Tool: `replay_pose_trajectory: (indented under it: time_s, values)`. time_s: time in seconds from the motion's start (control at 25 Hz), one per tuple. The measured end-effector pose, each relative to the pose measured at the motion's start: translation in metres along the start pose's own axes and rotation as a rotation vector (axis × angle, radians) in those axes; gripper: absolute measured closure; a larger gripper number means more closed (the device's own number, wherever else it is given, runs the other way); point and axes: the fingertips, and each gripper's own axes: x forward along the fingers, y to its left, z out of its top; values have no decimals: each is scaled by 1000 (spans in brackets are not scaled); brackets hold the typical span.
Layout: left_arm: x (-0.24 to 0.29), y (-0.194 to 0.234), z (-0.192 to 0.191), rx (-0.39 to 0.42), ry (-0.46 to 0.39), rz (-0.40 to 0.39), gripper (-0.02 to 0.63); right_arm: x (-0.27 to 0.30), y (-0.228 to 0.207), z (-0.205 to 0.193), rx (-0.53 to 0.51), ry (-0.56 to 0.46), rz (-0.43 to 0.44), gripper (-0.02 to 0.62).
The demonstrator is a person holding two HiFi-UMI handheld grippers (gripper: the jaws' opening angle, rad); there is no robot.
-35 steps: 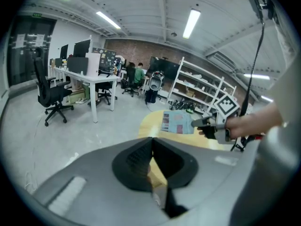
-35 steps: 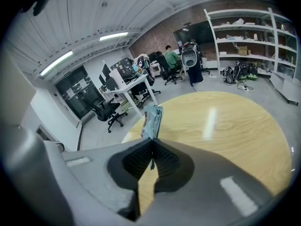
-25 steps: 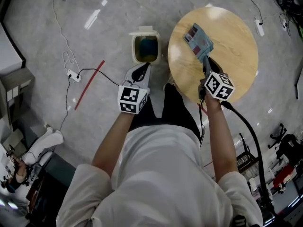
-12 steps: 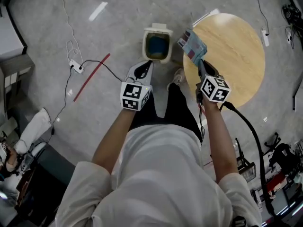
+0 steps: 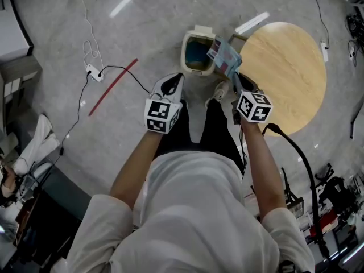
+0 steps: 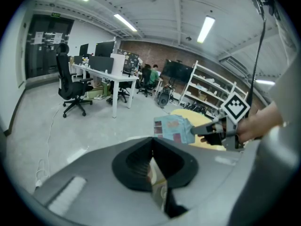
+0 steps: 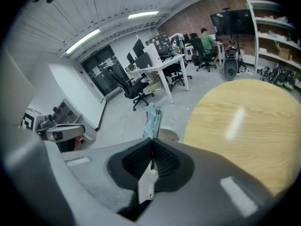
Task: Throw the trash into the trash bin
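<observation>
1. The left gripper [image 5: 176,79] hangs just left of and short of the trash bin [image 5: 185,50]. Its own view shows the jaws clenched tip to tip on nothing, so it takes no part here.
2. The trash bin stands on the floor with no lid over its mouth. A second ago it lay well left of the load; now the load overlaps its right rim.
3. The trash, a flat blue packet [image 5: 223,57] with coloured squares, has come off the round wooden table [image 5: 290,78]. It now hangs over the bin's right edge, not yet centred over the mouth. I judge a short push leftward is still needed before letting go, or it may catch the rim.
4. The right gripper [image 5: 235,78], just right of the bin, is clamped on the packet's near edge.
5. Views differ:
   - The left gripper view shows the packet's broad printed face.
   - The right gripper view shows the packet edge-on, standing up from the closed jaws, with the bin's rim just beyond.
   - Only the head view shows how the packet sits against the bin's mouth.
</observation>
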Motion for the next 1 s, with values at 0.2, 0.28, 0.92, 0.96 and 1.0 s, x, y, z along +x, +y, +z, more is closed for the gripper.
replay_pose_trajectory:
  time_s: [0.2,0.28,0.92,0.96,1.0]
  values:
    - [-4,25,-5,-13,-3,13,600,29,13,-18,-5,50,6,592]
    - [-4,35,-8,-21,-3,20,600,41,15,-24,-7,64,0,592]
    - [14,95,-58,-57,29,48,600,138,11,-83,18,164,-34,592]
    - [16,98,-60,-50,26,51,600,144,9,-88,19,169,-38,592]
    - [17,100,-63,-44,24,54,600,149,7,-93,20,173,-43,592]
